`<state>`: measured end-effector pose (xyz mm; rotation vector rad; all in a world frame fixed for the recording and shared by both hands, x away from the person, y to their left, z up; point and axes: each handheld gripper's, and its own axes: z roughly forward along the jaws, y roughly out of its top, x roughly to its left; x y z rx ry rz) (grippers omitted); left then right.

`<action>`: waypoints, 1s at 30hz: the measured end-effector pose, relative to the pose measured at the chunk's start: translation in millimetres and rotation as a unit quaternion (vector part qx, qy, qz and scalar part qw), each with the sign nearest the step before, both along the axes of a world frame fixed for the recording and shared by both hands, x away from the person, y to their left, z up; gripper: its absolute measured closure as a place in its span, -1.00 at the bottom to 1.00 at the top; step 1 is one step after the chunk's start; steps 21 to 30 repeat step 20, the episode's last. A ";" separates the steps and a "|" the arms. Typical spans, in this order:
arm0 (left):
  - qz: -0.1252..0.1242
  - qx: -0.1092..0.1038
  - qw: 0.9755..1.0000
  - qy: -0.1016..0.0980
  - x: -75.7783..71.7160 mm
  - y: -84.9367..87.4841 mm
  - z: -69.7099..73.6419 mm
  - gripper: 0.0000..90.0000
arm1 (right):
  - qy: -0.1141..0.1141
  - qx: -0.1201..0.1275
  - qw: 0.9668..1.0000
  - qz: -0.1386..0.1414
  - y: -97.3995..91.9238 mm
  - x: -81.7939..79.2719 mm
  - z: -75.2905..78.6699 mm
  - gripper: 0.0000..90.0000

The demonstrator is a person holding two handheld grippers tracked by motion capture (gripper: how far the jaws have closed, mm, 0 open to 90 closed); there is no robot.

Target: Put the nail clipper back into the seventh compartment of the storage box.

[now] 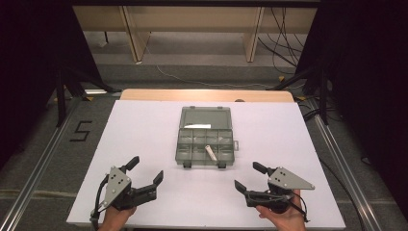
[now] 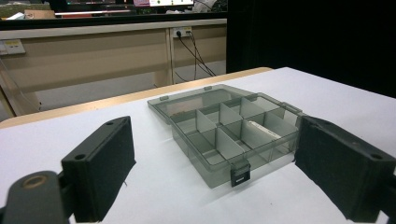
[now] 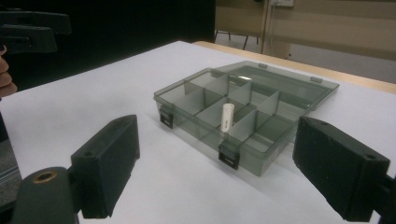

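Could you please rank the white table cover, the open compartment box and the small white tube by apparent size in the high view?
1. White table cover, by far the largest.
2. Compartment box, lid open.
3. White tube, smallest, lying in one compartment.

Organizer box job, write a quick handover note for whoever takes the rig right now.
Left gripper: open, empty, near the table's front left.
Right gripper: open, empty, near the front right.
Organizer box: mid-table on the white sheet, lid folded flat behind it.
White tube: leaning in a front-row compartment, third from the left.
Done: box open, tube inside.
Left: probably closing the lid and latching both front clasps.
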<state>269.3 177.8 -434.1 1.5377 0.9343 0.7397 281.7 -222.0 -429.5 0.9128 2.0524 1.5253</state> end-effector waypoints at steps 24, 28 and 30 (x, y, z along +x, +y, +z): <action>0.000 0.002 1.000 0.002 -0.3 -0.1 0.2 -0.74 | -0.002 0.005 1.000 -0.003 -3.6 2.4 0.6 -0.65; 0.000 0.002 1.000 0.002 -0.3 -0.1 0.2 -0.74 | -0.002 0.005 1.000 -0.003 -3.6 2.4 0.6 -0.65; 0.000 0.002 1.000 0.002 -0.3 -0.1 0.2 -0.74 | -0.002 0.005 1.000 -0.003 -3.6 2.4 0.6 -0.65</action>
